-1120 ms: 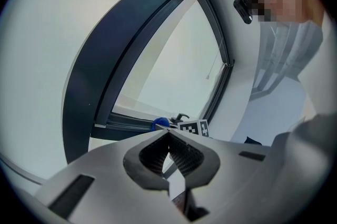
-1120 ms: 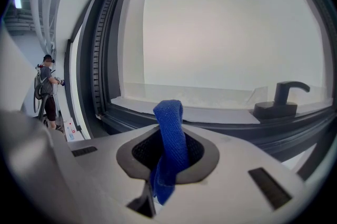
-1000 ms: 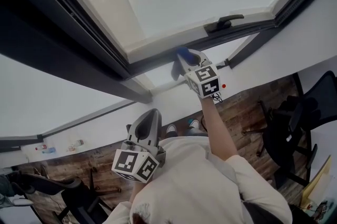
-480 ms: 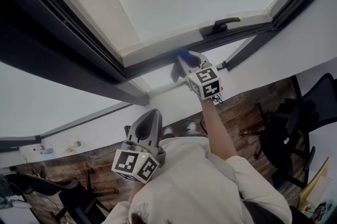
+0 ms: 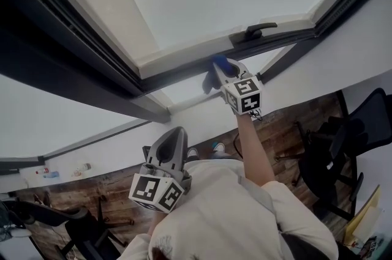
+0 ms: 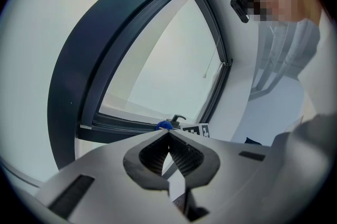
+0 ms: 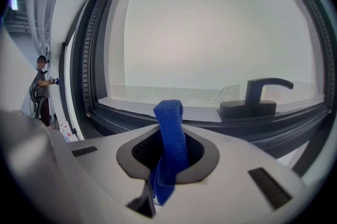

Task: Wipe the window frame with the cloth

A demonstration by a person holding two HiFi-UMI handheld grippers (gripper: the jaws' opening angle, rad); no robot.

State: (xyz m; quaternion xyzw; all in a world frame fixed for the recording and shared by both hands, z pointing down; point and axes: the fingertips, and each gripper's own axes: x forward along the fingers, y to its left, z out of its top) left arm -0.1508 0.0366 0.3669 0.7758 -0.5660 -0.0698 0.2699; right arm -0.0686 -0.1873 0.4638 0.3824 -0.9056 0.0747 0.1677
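Right tongs (image 5: 216, 66) hold the blue cloth (image 5: 215, 61) against the lower rail of the window frame (image 5: 92, 63).

The dark window frame sweeps from the upper left of the head view to its right edge, around a pale pane. The left tongs (image 5: 177, 130) hang at lower centre, well apart from the frame, pressed together on nothing. The right tongs, just right of centre, pinch the cloth, which folds over their tips with its loose end hanging below. The black window handle (image 5: 257, 29) sits on the rail up and to the right of the cloth. Since a second ago the right tongs and cloth have slid slightly right along the rail, nearer the handle, while the left tongs have stayed put.
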